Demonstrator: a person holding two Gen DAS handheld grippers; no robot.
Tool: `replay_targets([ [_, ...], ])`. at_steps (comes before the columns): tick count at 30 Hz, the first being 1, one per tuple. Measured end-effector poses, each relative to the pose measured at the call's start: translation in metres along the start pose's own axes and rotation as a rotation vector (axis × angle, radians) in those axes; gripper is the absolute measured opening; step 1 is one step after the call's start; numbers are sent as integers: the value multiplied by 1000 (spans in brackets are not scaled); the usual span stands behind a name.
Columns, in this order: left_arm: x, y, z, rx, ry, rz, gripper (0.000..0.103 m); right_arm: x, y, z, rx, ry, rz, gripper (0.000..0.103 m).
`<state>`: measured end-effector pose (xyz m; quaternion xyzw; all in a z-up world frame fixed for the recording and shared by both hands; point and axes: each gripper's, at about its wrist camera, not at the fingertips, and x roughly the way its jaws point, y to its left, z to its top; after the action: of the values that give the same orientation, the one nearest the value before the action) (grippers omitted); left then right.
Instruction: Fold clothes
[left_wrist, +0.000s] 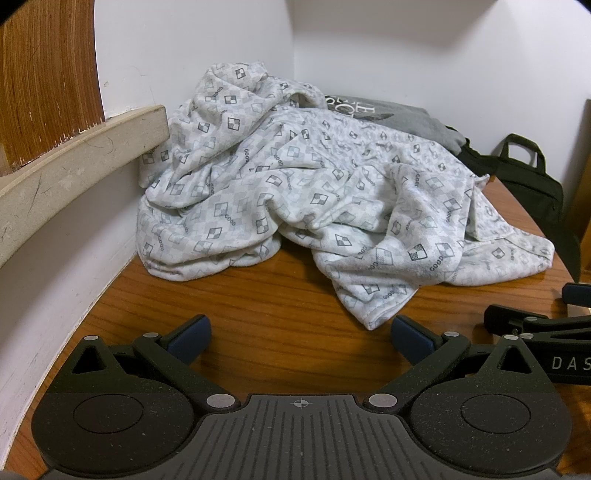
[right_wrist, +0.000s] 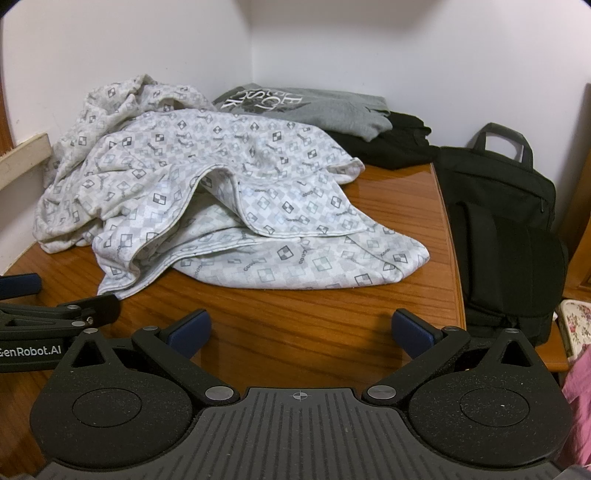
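**A:** What's the room like from where you stand?

**B:** A corner of two plain white walls (right_wrist: 406, 55), with a glossy orange-brown wooden worktop (right_wrist: 280, 332) pushed into it. On my left a pale beige ledge (left_wrist: 74, 155) runs along the wall, with a brown wood panel (left_wrist: 44, 74) above it.

**A:** And the clothes?

**B:** The crumpled white garment printed with grey checkered diamonds (left_wrist: 295, 192) lies heaped on the worktop against the left wall and the corner. Its nearest hem points towards me, just ahead of my left hand-held gripper (left_wrist: 301, 334). Behind it sits a folded grey top with white lettering (right_wrist: 317, 107) on a folded black garment (right_wrist: 391, 144).

**A:** How are your hands?

**B:** Both empty. My left hand-held gripper hovers over bare wood with its blue-padded fingers (left_wrist: 190, 334) spread wide. My right hand-held gripper (right_wrist: 301, 330) is the same, wide apart, nothing between the pads. The two sit side by side, close together.

**A:** Room to move?

**B:** A strip of bare wood lies between the grippers and the white garment's front edge. On the right, the worktop's rounded edge (right_wrist: 456, 258) curves past the garment's corner, and a black fabric bag with a carry handle (right_wrist: 506, 229) stands just beyond it. A floral-patterned cloth (right_wrist: 576, 325) and some pink fabric (right_wrist: 580, 387) show at the far right.
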<state>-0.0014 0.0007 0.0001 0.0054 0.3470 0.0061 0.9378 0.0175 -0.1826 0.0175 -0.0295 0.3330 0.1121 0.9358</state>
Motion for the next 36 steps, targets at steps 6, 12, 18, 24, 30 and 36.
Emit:
replay_targets([
  [6, 0, 0, -1, 0, 0, 1, 103, 0, 0, 0, 0, 0, 0, 103],
  [12, 0, 0, -1, 0, 0, 1, 103, 0, 0, 0, 0, 0, 0, 103],
  [18, -2, 1, -2, 0, -1, 3, 103, 0, 1, 1, -2, 1, -1, 103],
  [24, -8, 6, -1, -4, -18, 21, 103, 2, 3, 1, 2, 1, -11, 103],
  [30, -38, 12, 0, -46, -111, -11, 103, 4, 3, 3, 0, 0, -3, 103],
  [36, -41, 3, 6, -39, -153, -30, 103, 7, 1, 4, -6, 0, 13, 103],
])
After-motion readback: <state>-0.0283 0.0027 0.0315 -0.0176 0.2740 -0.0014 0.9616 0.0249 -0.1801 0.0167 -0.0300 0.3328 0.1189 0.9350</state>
